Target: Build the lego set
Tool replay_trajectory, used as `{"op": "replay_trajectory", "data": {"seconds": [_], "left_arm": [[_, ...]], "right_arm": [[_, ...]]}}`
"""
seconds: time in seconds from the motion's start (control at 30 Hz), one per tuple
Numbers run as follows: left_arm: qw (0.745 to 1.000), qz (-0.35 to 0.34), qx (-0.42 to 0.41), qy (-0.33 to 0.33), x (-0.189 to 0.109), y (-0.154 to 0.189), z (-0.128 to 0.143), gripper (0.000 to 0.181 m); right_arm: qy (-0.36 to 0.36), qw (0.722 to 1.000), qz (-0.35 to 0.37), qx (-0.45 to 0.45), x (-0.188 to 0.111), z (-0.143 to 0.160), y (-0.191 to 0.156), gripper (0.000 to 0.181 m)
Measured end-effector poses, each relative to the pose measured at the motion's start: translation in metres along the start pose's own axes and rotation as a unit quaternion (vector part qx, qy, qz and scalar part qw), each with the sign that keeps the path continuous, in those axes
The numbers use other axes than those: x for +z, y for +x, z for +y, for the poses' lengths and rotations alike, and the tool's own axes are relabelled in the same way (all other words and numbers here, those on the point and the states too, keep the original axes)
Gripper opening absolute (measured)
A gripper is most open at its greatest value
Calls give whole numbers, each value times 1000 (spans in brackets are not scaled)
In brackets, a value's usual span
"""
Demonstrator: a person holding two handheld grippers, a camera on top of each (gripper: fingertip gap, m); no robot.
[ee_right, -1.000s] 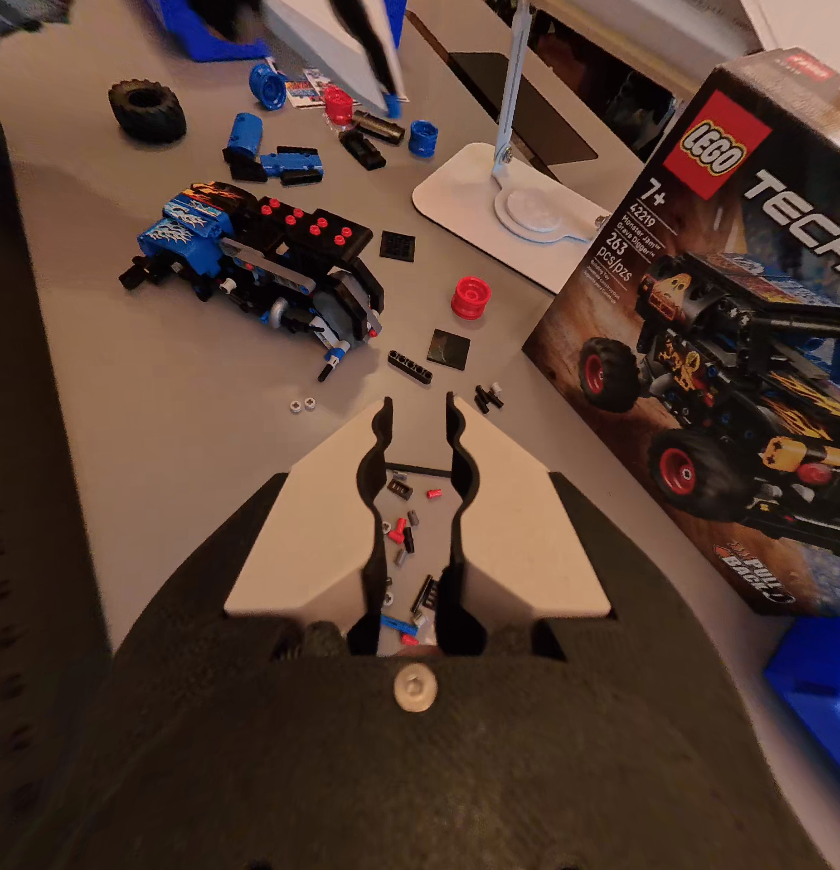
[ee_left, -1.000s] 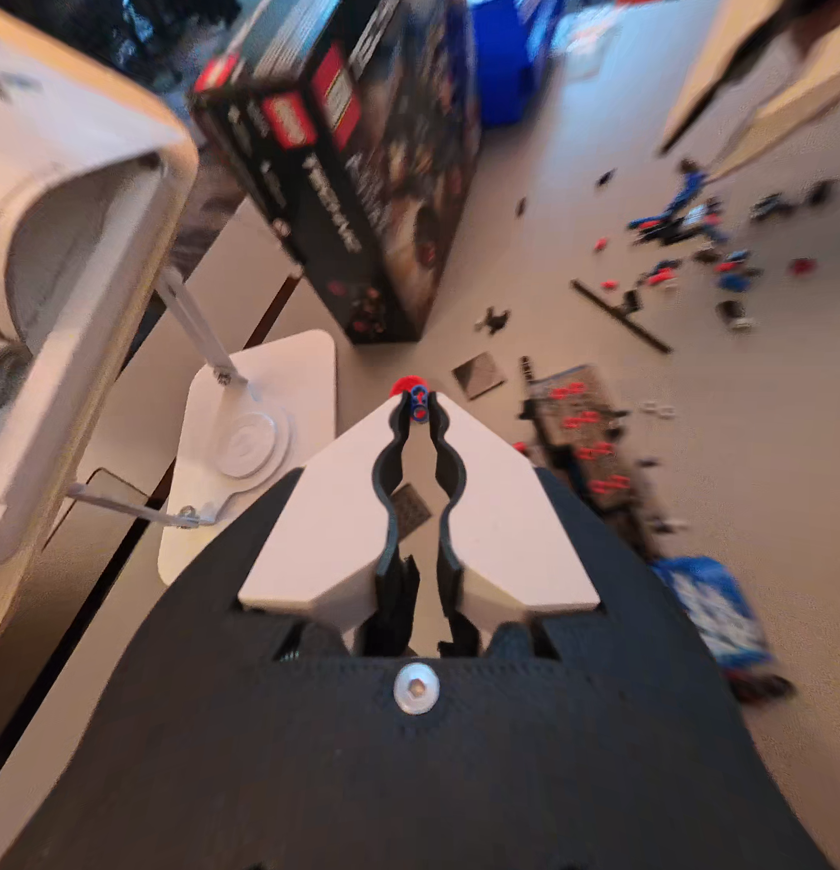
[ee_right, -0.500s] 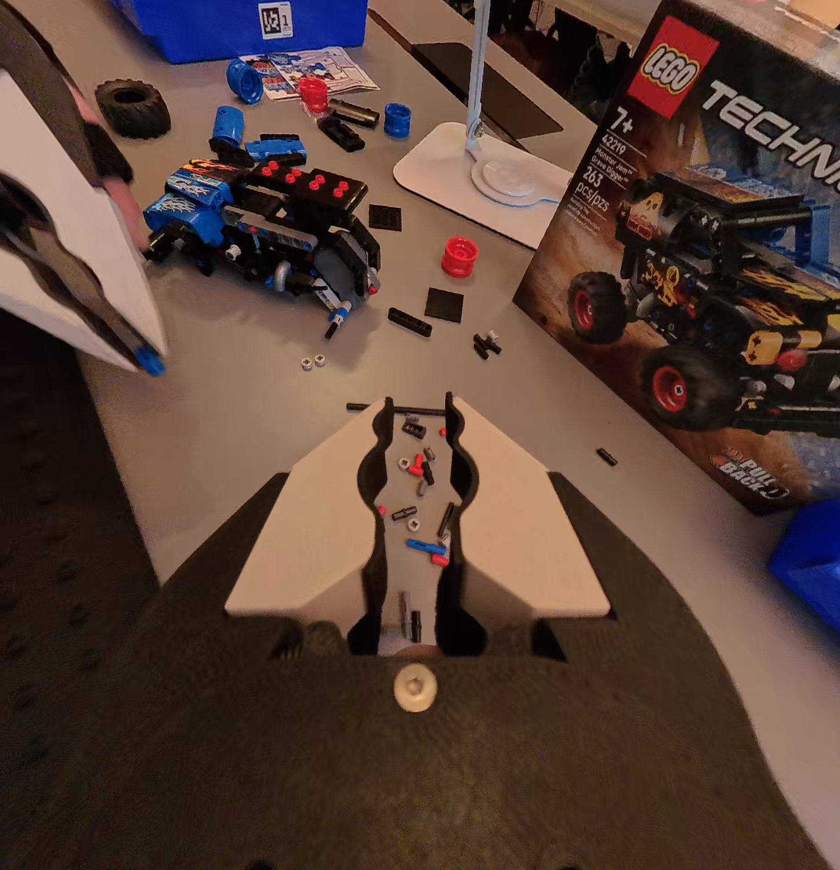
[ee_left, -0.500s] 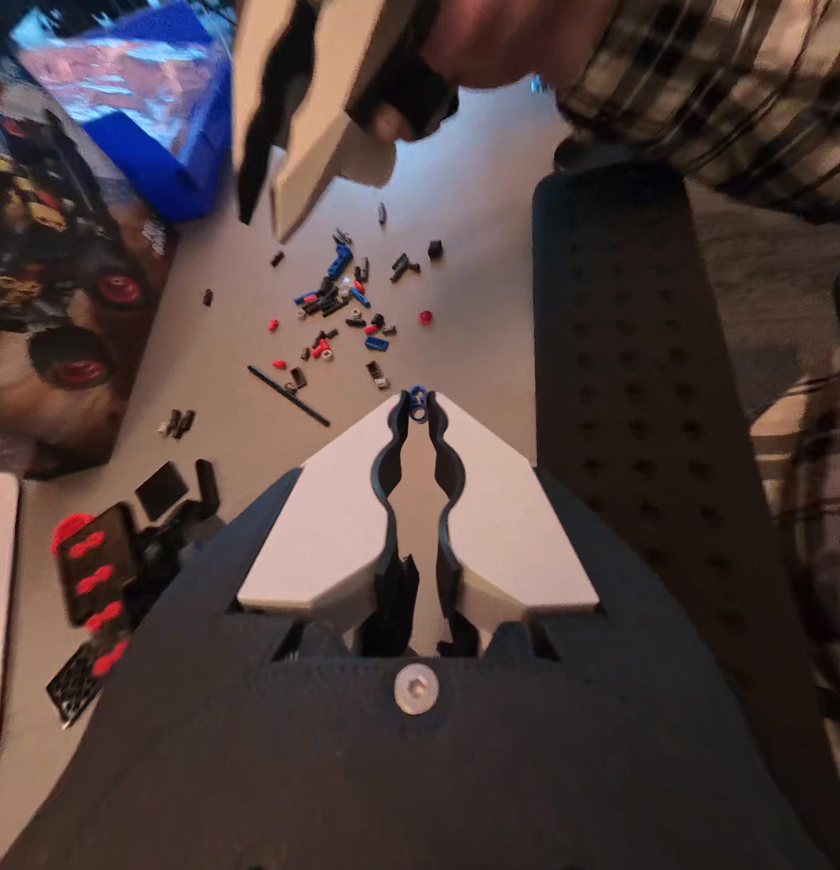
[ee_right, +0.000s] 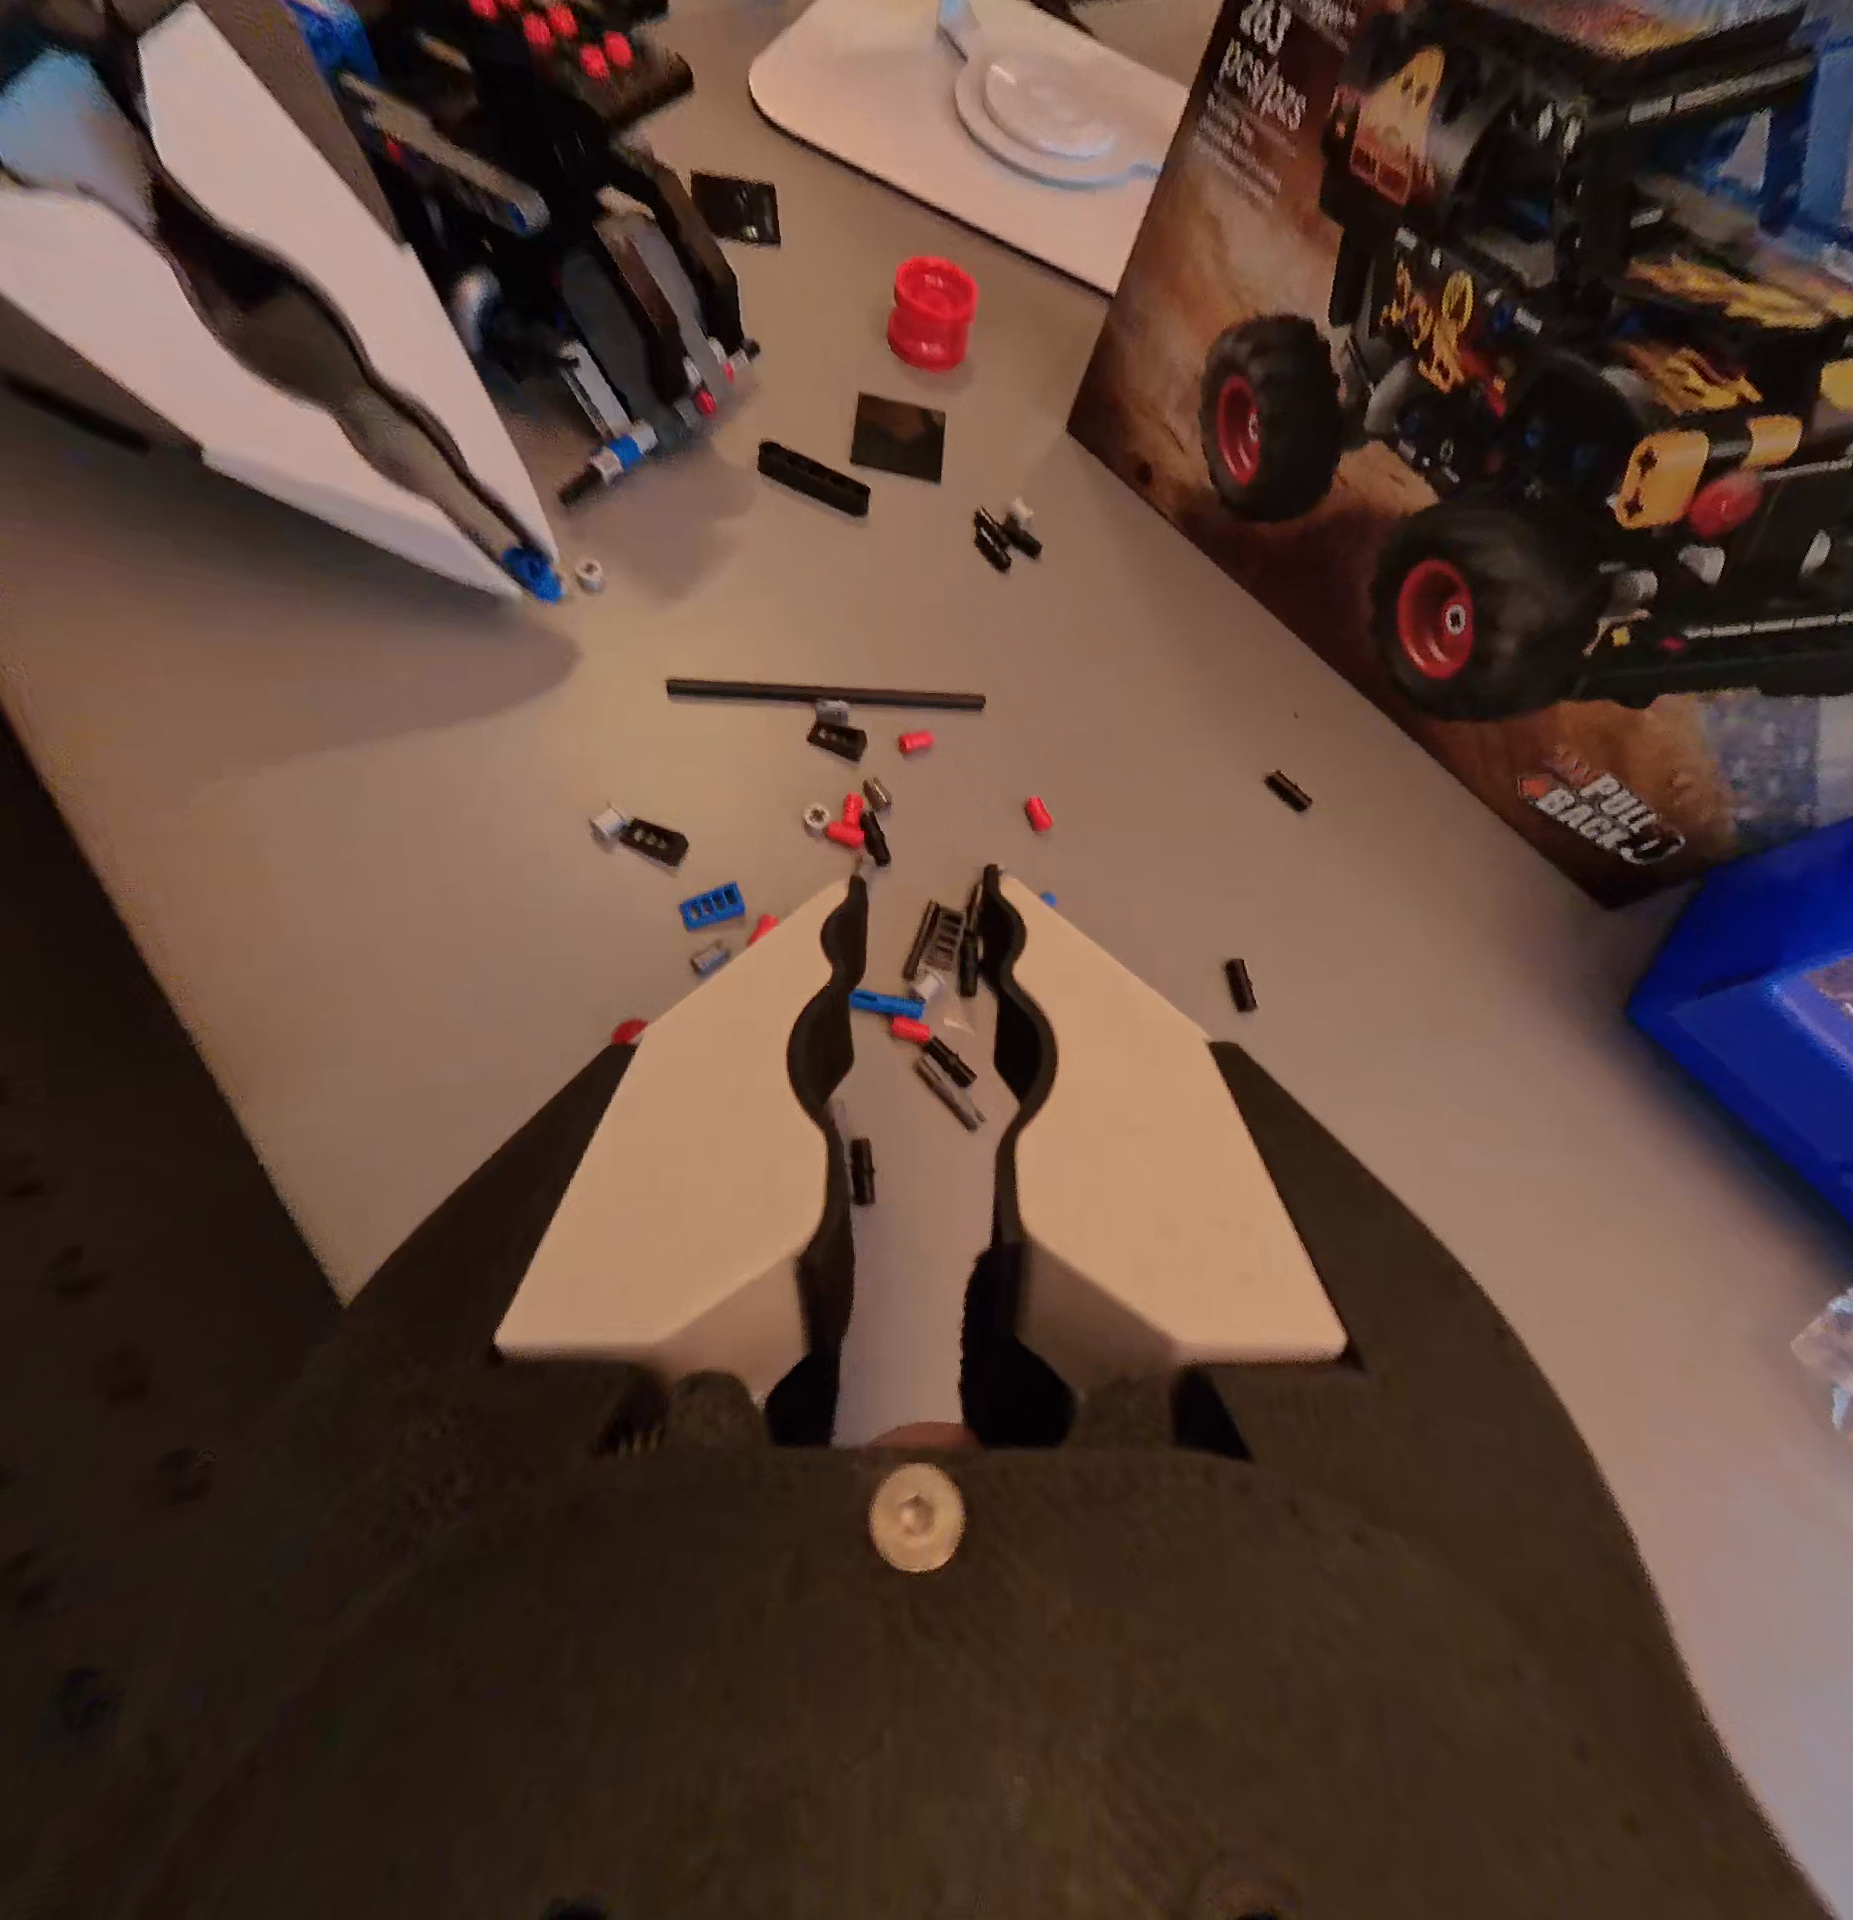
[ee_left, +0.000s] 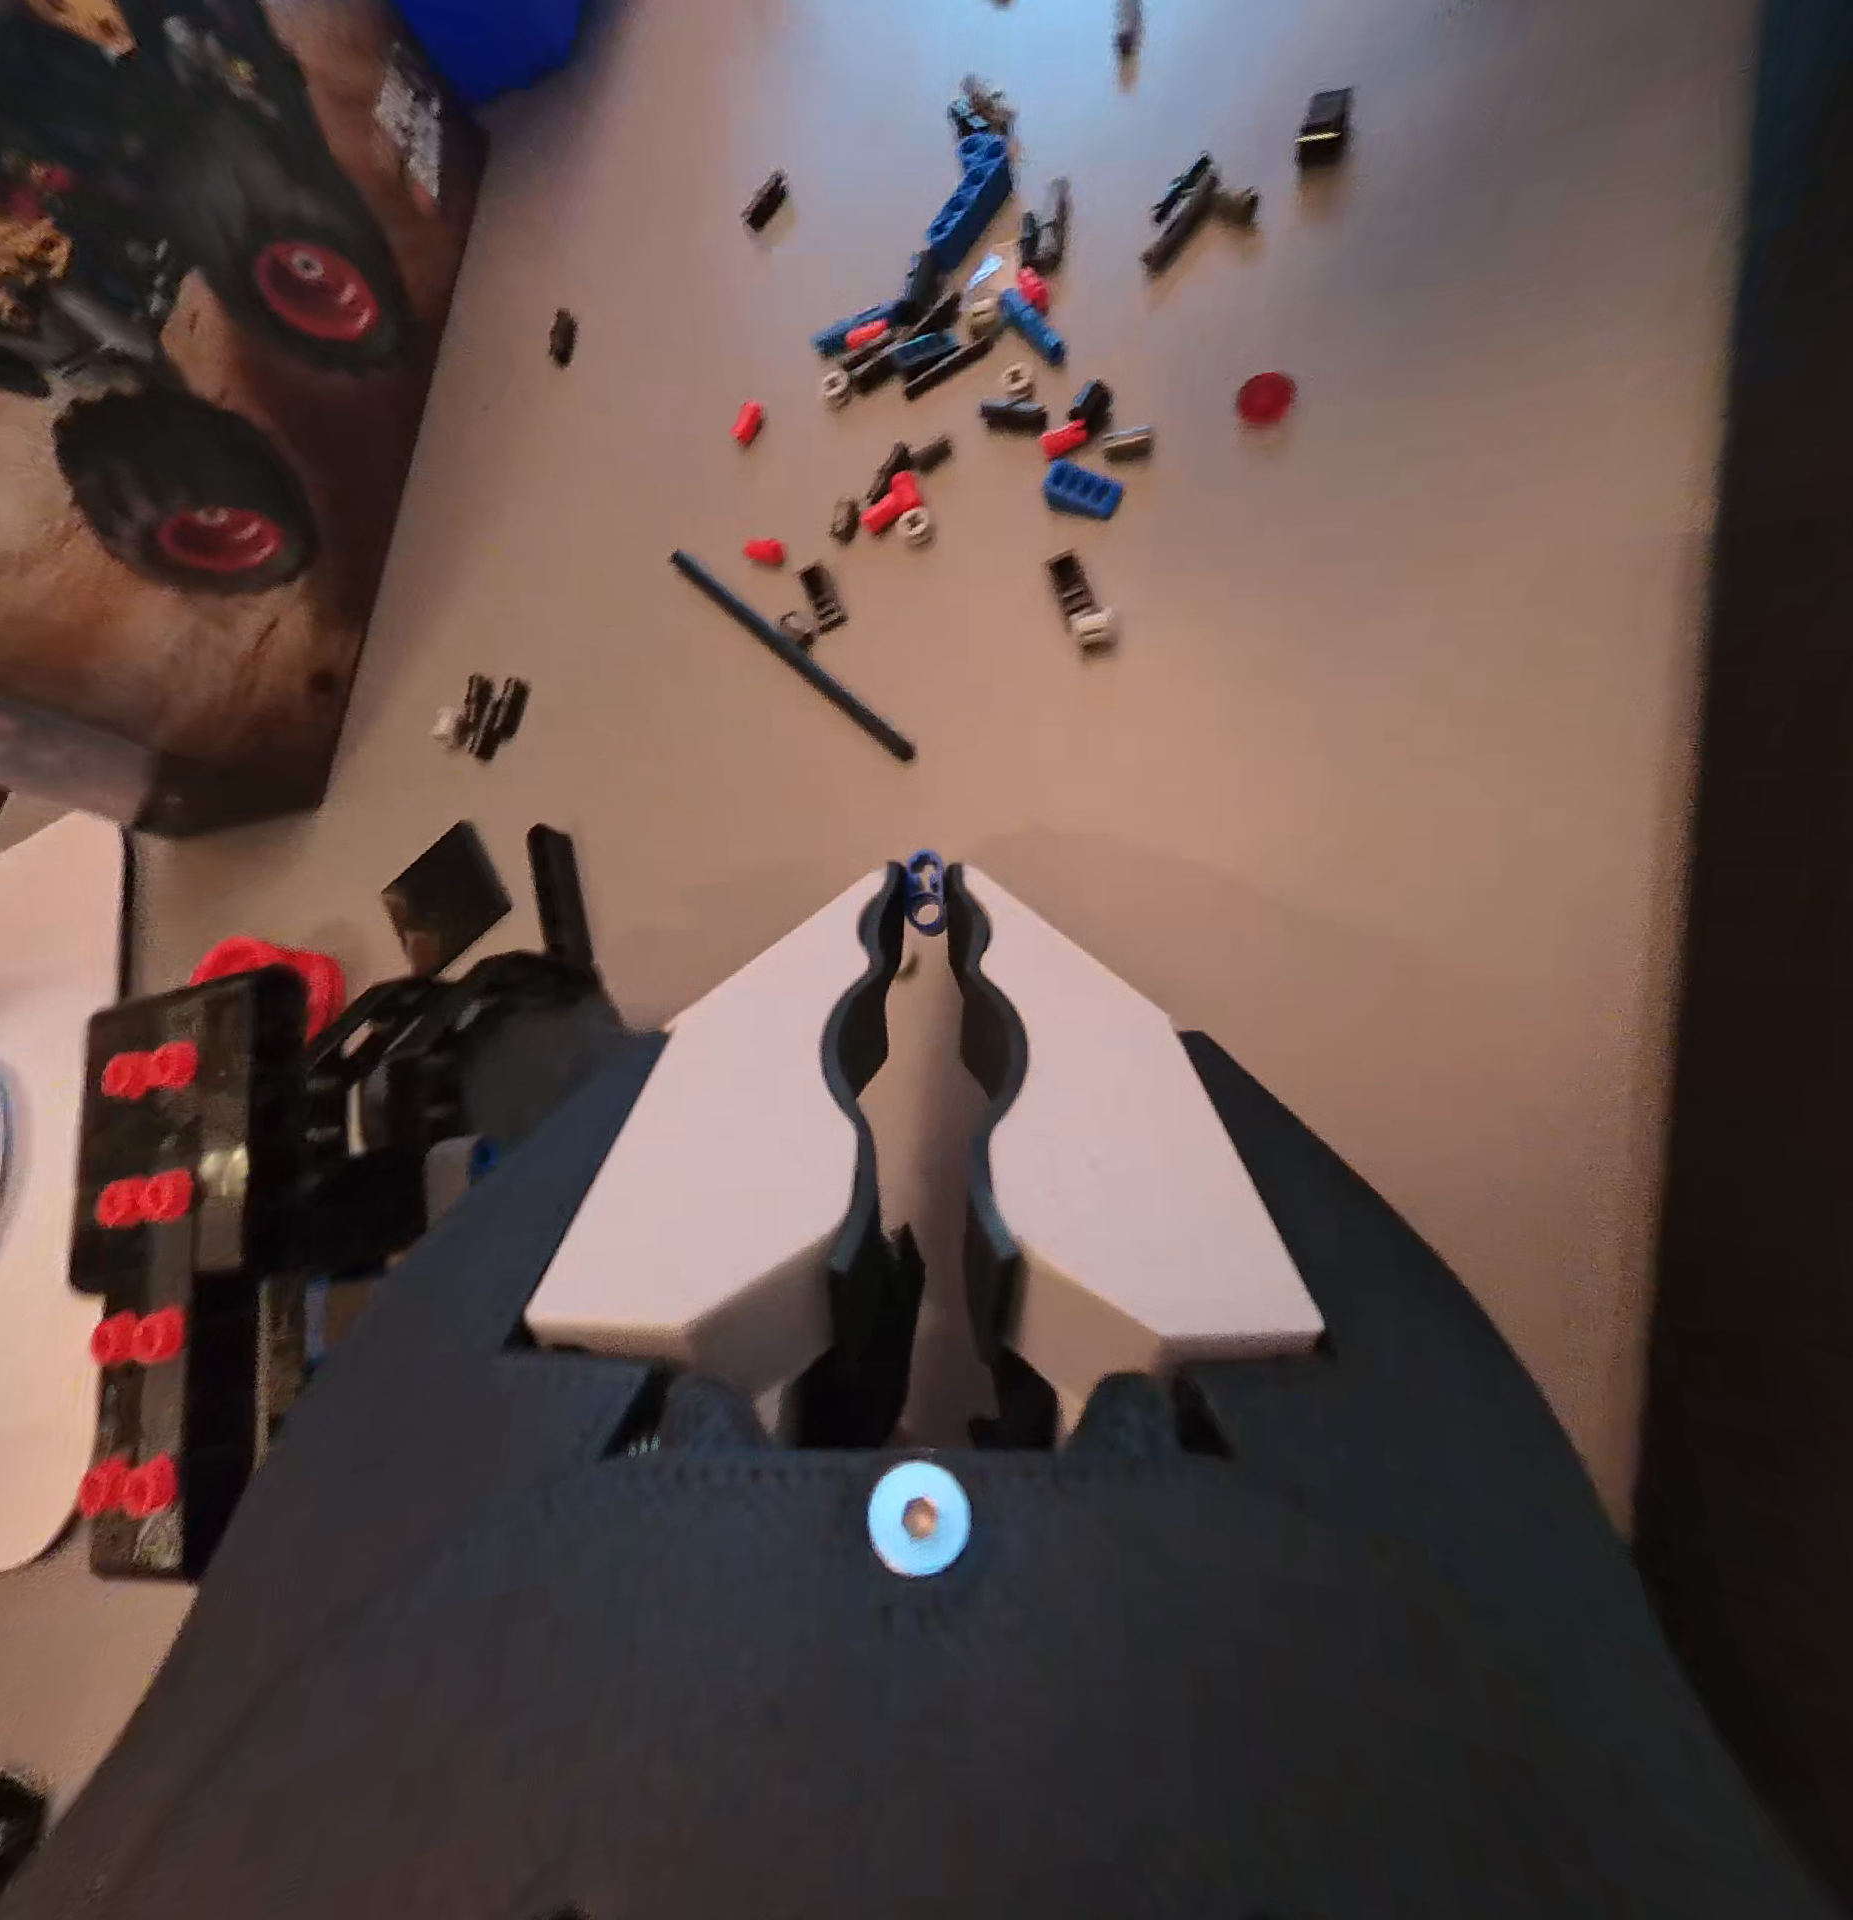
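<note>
— Left claw [ee_left: 924, 891]?
— Clamped on a small blue connector [ee_left: 923, 900] at its tips, above the bench [ee_left: 1317, 790].
— Right claw [ee_right: 922, 883]?
— Spread apart, empty, over the loose pieces [ee_right: 880, 821] (black, red, blue). Half-built truck [ee_right: 610, 260] sits beyond, near the set's box [ee_right: 1524, 416].

Printed writing on set box [ee_right: 1504, 436], not repeated here

A white lamp base [ee_right: 932, 135] sits on the grey table [ee_right: 382, 831], a blue bin [ee_right: 1774, 1029] nearby.
</note>
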State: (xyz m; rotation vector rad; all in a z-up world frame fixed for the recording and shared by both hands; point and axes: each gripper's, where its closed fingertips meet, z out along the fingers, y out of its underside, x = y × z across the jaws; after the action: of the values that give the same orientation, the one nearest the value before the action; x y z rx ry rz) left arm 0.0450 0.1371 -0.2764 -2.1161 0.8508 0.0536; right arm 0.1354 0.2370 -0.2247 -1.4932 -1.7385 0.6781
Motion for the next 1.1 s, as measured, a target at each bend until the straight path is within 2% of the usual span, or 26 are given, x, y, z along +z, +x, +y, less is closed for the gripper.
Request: {"op": "replay_trajectory", "data": {"seconds": [0.2, 0.3, 0.5, 0.8, 0.97, 1.1], "left_arm": [[1000, 6, -25, -6, -2, -17, 14, 6], [998, 50, -7, 23, -5, 2, 2, 6], [995, 99, 13, 31, -1, 30, -2, 6], [991, 133, 15, 28, 3, 47, 1, 7], [990, 134, 8, 32, 2, 47, 1, 23], [991, 124, 4, 46, -3, 43, -4, 36]], "right_arm": [[-44, 999, -27, -17, 15, 10, -1, 17], [-77, 995, -44, -40, 31, 14, -4, 12], [-114, 989, -84, -43, 60, 22, -7, 8], [-128, 983, -129, -21, 74, 29, -16, 3], [-123, 985, -114, -24, 74, 29, -11, 2], [-98, 988, -119, -23, 65, 16, -16, 2]]}}
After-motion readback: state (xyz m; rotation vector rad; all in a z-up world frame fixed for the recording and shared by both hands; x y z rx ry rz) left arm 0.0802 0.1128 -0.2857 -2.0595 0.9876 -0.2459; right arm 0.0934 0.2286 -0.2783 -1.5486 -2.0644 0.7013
